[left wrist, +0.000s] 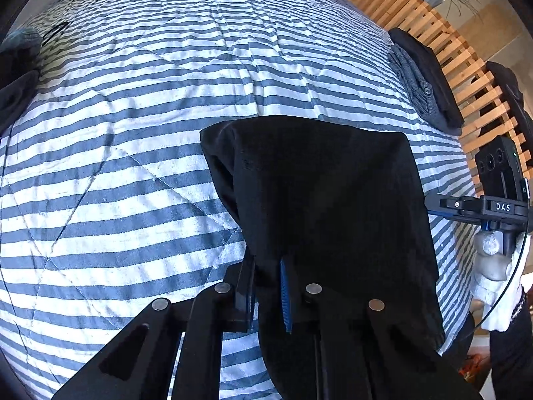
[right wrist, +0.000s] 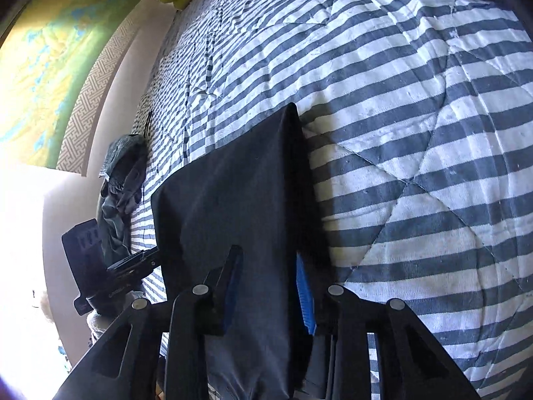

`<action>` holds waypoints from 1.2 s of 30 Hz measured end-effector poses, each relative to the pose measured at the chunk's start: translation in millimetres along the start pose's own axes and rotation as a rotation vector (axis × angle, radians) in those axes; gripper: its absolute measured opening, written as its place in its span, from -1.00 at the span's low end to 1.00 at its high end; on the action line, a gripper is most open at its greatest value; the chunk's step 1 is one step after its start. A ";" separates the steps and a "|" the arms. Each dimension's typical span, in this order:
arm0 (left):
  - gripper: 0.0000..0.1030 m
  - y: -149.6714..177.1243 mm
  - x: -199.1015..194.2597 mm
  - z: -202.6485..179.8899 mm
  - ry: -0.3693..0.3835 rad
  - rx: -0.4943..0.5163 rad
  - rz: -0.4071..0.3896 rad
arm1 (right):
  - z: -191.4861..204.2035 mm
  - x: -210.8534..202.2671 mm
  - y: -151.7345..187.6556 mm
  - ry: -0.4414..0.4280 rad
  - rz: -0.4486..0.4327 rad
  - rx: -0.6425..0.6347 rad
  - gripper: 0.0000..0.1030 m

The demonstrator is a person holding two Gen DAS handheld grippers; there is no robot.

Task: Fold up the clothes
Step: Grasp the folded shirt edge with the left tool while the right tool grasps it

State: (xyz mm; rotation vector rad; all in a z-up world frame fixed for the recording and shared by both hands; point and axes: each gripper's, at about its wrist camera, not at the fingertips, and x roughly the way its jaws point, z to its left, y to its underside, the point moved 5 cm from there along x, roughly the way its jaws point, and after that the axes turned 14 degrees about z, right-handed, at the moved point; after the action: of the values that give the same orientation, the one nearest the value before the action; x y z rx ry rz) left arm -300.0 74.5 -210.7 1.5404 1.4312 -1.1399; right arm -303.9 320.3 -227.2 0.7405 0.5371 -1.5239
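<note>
Hanging between the two claws, a black garment fills the lower centre of the left wrist frame, draped over a bed with a blue-and-white striped quilt. The left claw pinches the cloth's near edge between its blue-padded fingers, the fabric running down through the narrow gap. At the right edge of that frame the right claw reaches in sideways and meets the garment's side (its tips are lost against the black cloth there), with a white-gloved hand below it.

From the right wrist view, the right claw is closed on the same garment, which stretches taut from the lower centre toward the left claw at lower left. A folded stack of dark clothes sits at the upper right of the left wrist frame beside a wooden slatted rail. A crumpled pile of grey-green clothes lies at the quilt's left edge in the right wrist view.
</note>
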 end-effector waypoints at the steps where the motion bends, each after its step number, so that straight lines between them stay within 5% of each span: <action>1: -0.78 0.3 -0.4 1.6 0.007 0.000 -0.001 | -0.1 -0.2 -0.8 0.009 0.000 -0.003 -0.44; 13: -0.78 1.3 0.5 7.1 0.042 -0.013 -0.001 | 5.9 12.2 -7.9 0.081 0.018 -0.052 -0.45; 14: -0.79 2.2 -1.1 5.8 0.034 -0.007 -0.003 | 8.3 12.0 -6.6 0.091 0.010 -0.059 -0.53; 15: -0.84 2.8 -3.1 3.7 0.020 0.005 -0.004 | 12.4 11.1 -4.5 0.111 0.003 -0.077 -0.84; 20: -0.89 2.3 -23.7 -0.5 0.052 0.020 -0.026 | 36.2 -13.8 1.5 0.111 -0.055 -0.147 -0.93; 25: -0.90 -17.2 -31.5 4.3 0.089 -0.004 -0.075 | 54.8 -29.5 -25.3 0.202 -0.123 -0.191 -0.94; 28: -0.88 -27.9 -14.3 8.2 0.064 0.000 -0.041 | 49.2 -18.8 -49.0 0.259 -0.120 -0.190 -0.94; 31: -0.55 -27.1 -11.5 13.1 0.083 -0.003 -0.003 | 30.8 0.0 -56.7 0.253 0.013 -0.168 -0.86; 33: 0.05 -28.7 -24.7 19.6 0.103 -0.009 -0.055 | 26.0 -9.8 -56.7 0.184 0.017 -0.178 -0.74; 36: 0.26 -42.8 -33.5 34.1 0.166 -0.066 -0.103 | 21.4 -31.8 -62.4 0.066 -0.043 -0.169 -0.16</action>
State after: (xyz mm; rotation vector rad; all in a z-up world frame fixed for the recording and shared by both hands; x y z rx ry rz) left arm -346.3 36.1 -188.5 1.5601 1.6583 -1.0329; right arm -368.8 332.6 -195.5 0.6531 0.7257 -1.4768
